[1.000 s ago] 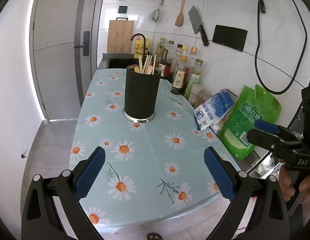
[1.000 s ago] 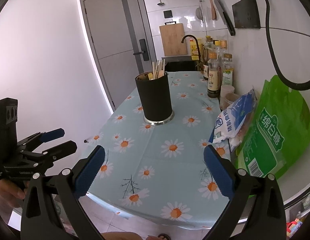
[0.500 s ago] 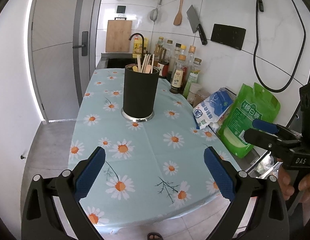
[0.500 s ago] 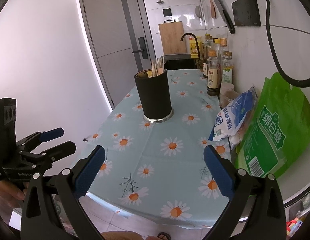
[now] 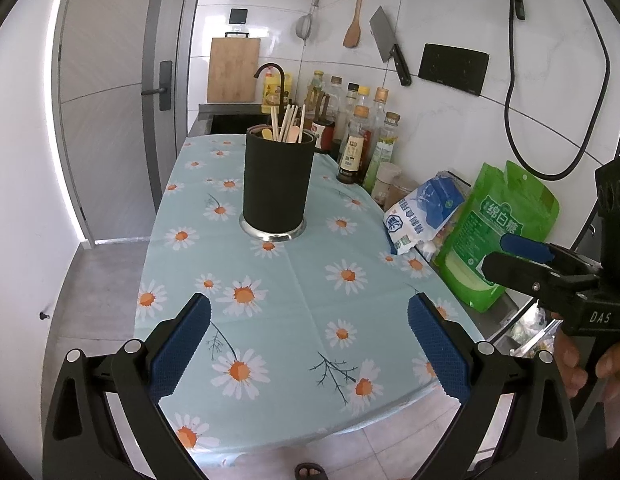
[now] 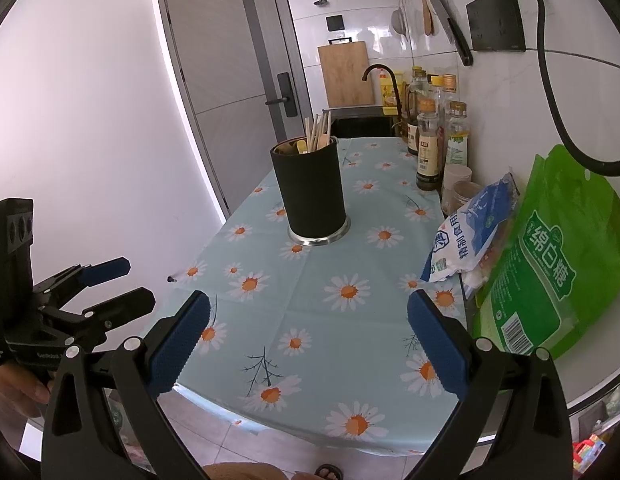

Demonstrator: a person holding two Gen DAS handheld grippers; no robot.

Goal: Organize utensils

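Nearest, the left claw (image 5: 308, 344) and the right claw (image 6: 308, 342) both gape wide, holding nothing, above the near edge of the daisy-cloth counter (image 5: 294, 280). Farther along, mid-counter, a black holder (image 5: 277, 186) stands upright with chopsticks (image 5: 288, 123) and wooden spoons inside.

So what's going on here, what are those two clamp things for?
A person holds a two-finger gripper in each hand over a daisy-print table. Both the left gripper and the right gripper are open and empty, back near the table's front edge. A black utensil holder stands mid-table with chopsticks and wooden utensils upright inside. Nothing is being touched at this moment.
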